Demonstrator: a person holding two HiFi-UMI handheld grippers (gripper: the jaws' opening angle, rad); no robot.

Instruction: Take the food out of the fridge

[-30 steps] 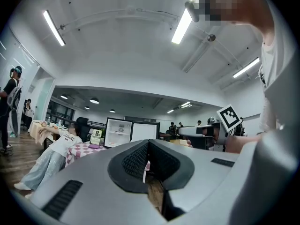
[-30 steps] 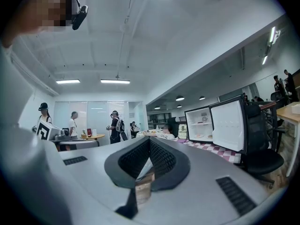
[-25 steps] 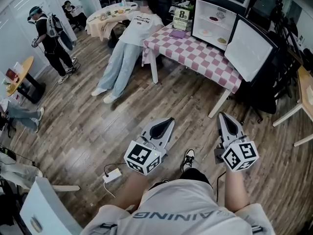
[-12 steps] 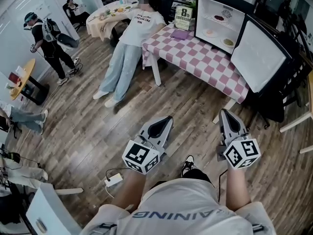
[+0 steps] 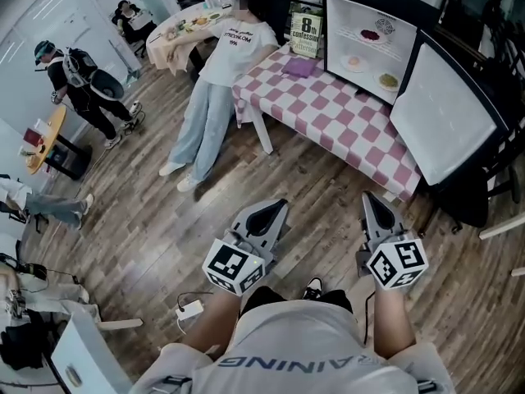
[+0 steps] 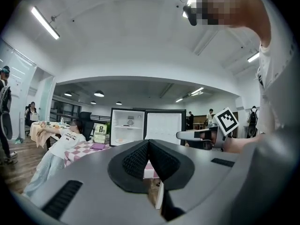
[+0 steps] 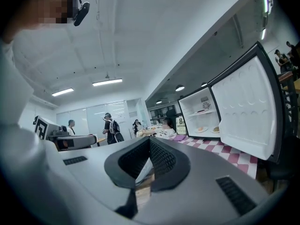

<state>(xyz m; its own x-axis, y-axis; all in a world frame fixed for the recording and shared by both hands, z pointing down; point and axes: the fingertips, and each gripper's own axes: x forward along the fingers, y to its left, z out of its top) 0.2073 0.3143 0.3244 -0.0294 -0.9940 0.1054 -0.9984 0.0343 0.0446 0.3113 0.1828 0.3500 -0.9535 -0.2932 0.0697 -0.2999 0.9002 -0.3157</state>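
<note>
A small white fridge (image 5: 367,46) stands open on the pink checkered table (image 5: 344,109), its door (image 5: 447,113) swung out to the right. Inside, a dark purple food (image 5: 371,34) lies on the upper shelf. A pale food on a plate (image 5: 354,61) and a greenish one (image 5: 388,80) sit lower down. My left gripper (image 5: 276,207) and right gripper (image 5: 368,198) hover over the wooden floor, short of the table and pointing at it. Both are shut and hold nothing. The left gripper view shows the fridge (image 6: 127,125) ahead; in the right gripper view the fridge (image 7: 202,116) is close on the right.
A person in a white T-shirt (image 5: 220,64) leans on the table's left end, near a green sign (image 5: 305,33) and a purple cloth (image 5: 297,66). Another person with a backpack (image 5: 80,76) stands far left. A white charger (image 5: 190,309) with its cord lies on the floor by my feet.
The table and fridge have come closer and lower in the head view. Both grippers have travelled forward with me, staying shut and side by side.
</note>
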